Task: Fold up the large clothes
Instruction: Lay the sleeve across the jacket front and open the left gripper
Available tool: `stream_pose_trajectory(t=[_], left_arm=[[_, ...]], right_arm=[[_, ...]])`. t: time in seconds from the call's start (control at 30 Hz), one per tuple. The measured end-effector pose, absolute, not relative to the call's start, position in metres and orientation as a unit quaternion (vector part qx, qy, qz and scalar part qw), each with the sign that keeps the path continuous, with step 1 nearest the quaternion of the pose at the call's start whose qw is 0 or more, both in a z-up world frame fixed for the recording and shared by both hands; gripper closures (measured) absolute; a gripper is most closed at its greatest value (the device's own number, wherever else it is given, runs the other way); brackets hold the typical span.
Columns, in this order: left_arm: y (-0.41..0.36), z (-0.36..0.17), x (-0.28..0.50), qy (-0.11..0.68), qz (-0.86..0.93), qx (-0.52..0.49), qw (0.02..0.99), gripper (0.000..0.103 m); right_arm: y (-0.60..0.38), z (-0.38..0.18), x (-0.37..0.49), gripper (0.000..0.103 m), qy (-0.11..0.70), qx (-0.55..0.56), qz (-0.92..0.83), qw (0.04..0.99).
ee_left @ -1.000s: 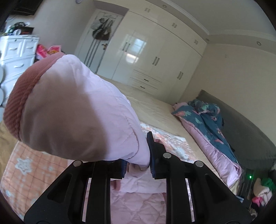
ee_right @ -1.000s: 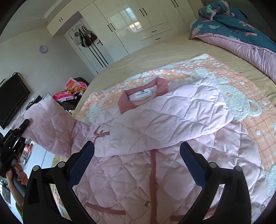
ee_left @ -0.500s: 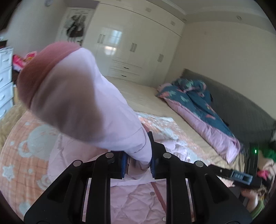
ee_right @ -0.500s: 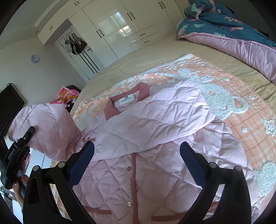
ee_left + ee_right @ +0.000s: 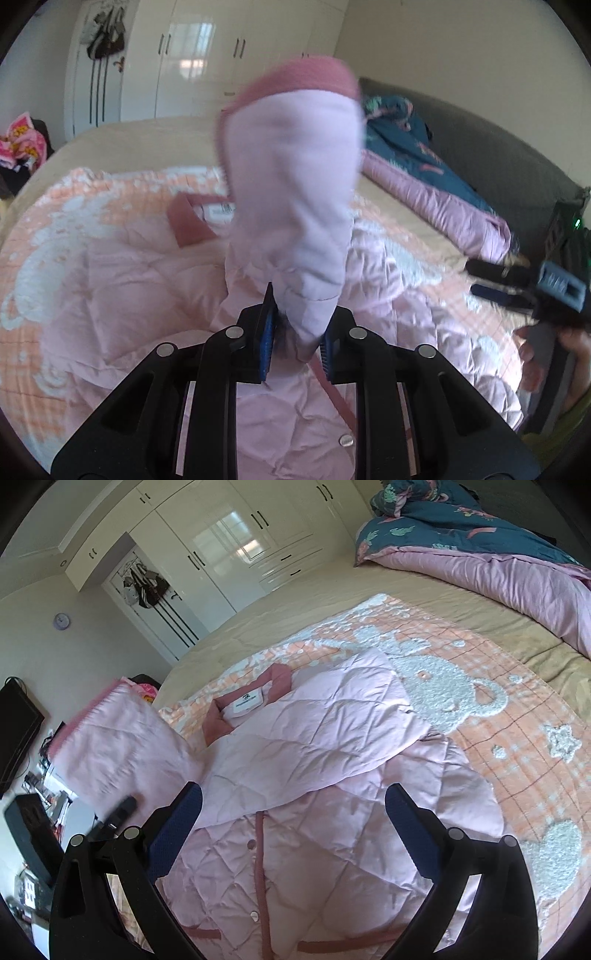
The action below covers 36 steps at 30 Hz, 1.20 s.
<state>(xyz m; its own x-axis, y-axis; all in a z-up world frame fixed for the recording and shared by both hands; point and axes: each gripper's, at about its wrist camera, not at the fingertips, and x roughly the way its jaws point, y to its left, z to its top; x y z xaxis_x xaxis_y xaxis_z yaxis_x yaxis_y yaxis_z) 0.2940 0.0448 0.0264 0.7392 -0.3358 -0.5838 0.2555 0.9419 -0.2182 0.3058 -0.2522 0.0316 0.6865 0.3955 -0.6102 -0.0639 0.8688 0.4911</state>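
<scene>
I had 1 sleeve (image 5: 310, 738) folded across the pink jacket (image 5: 295, 849) mid-bed; my left gripper (image 5: 295, 343) clenched the 2nd sleeve (image 5: 295, 206) aloft, right gripper (image 5: 293, 812) released, body unfolded.

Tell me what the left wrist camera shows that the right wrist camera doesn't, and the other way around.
Only the left wrist view shows the left gripper shut on the raised sleeve, the dark headboard, and the hand holding the right gripper.

Only the right wrist view shows the right gripper open and empty, the other sleeve already folded across the chest, the wall clock and the dark screen.

Both show the pink quilted jacket on the peach bear blanket, the white wardrobe and the teal duvet.
</scene>
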Motion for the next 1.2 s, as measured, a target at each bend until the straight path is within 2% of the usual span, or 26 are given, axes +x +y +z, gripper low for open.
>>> stream_pose_trajectory(t=[0.27, 0.37, 0.43, 0.47, 0.5, 0.53, 0.67, 0.73, 0.8, 0.9, 1.2], left_arm=[[0.025, -0.009, 0.297, 0.372, -0.16, -0.025, 0.914, 0.089], [0.018, -0.02, 0.298, 0.391, -0.159, -0.012, 0.906, 0.085], [0.016, -0.025, 0.299, 0.404, -0.16, -0.009, 0.901, 0.077], [0.015, -0.025, 0.3, 0.409, -0.162, -0.01, 0.898, 0.066], [0.014, -0.025, 0.299, 0.412, -0.17, -0.015, 0.895, 0.05], [0.012, -0.026, 0.299, 0.417, -0.184, -0.024, 0.89, 0.042], [0.004, -0.032, 0.298, 0.443, -0.19, -0.012, 0.876, 0.035], [0.0, -0.03, 0.294, 0.451, -0.202, -0.015, 0.869, 0.025], [0.0, -0.024, 0.292, 0.451, -0.219, -0.027, 0.865, 0.011], [0.006, -0.008, 0.285, 0.436, -0.252, -0.071, 0.861, 0.009], [0.052, 0.029, 0.286, 0.407, -0.193, -0.1, 0.887, 0.009]], right_arm=[[-0.267, 0.025, 0.306, 0.004, 0.377, 0.232, 0.116, 0.889], [-0.269, 0.021, 0.307, 0.004, 0.381, 0.235, 0.113, 0.887], [-0.27, 0.019, 0.308, 0.004, 0.384, 0.235, 0.114, 0.885], [-0.27, 0.018, 0.308, 0.004, 0.386, 0.237, 0.114, 0.884], [-0.271, 0.017, 0.308, 0.004, 0.387, 0.239, 0.113, 0.883], [-0.271, 0.017, 0.308, 0.004, 0.387, 0.241, 0.113, 0.883], [-0.271, 0.019, 0.305, 0.004, 0.387, 0.24, 0.114, 0.883], [-0.272, 0.021, 0.303, 0.004, 0.385, 0.238, 0.114, 0.884], [-0.273, 0.023, 0.3, 0.004, 0.383, 0.238, 0.113, 0.885], [-0.276, 0.027, 0.296, 0.004, 0.38, 0.238, 0.111, 0.887], [-0.268, 0.043, 0.287, 0.004, 0.371, 0.222, 0.127, 0.893]])
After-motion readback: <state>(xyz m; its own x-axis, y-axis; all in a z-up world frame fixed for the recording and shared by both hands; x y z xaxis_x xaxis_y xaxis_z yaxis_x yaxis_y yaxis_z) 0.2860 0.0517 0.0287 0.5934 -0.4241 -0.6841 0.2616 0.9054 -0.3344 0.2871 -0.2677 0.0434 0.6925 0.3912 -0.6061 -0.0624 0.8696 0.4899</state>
